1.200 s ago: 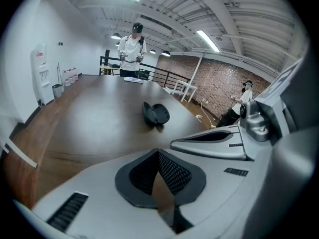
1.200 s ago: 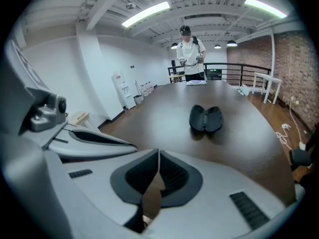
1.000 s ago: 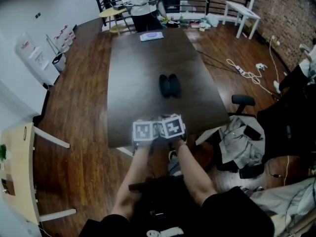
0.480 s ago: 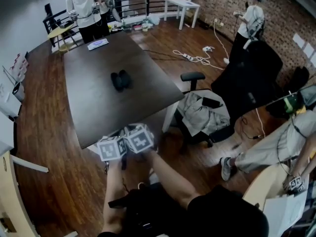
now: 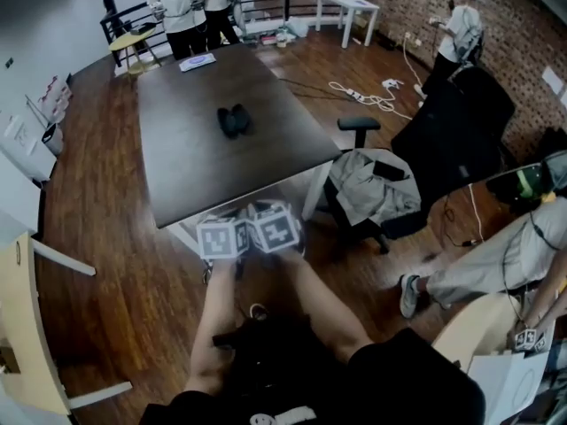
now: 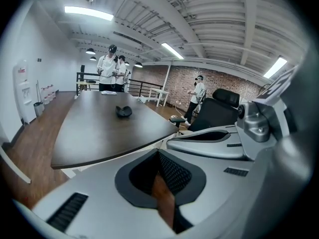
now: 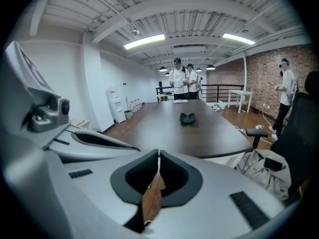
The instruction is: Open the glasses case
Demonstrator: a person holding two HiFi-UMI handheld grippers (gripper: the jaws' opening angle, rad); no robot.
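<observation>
Forearms: both bare and reaching forward from the bottom of the head view, close together.
Left gripper: held off the table's near edge, over the wooden floor. In the left gripper view the jaws are pressed together. Only a sliver of brown floor shows below them, and they grip nothing.
Right gripper: just beside the left one, with the two marker cubes nearly touching. In the right gripper view the jaws are closed to a thin seam. Nothing is held.
Table: long with a dark top. Its near corner lies just ahead of both grippers. It is mostly bare in both gripper views.
Glasses case: black, lying on the tabletop around mid-length, well apart from both grippers. It reads as two rounded lobes side by side. It is too small to tell whether these are the halves of an open case. Neither gripper touches it.
Office chair: at the table's right side, with grey clothing heaped on the seat and one armrest sticking up.
Seated person: lower right, in grey trousers, with legs stretched toward the chair.
White sheet: flat on the far end of the table.
Two people: standing together just past the far end, in light tops.
White cable: loose on the floor to the right of the table.
Far right: one person stands by the brick wall, and a small white table is near the railing.
</observation>
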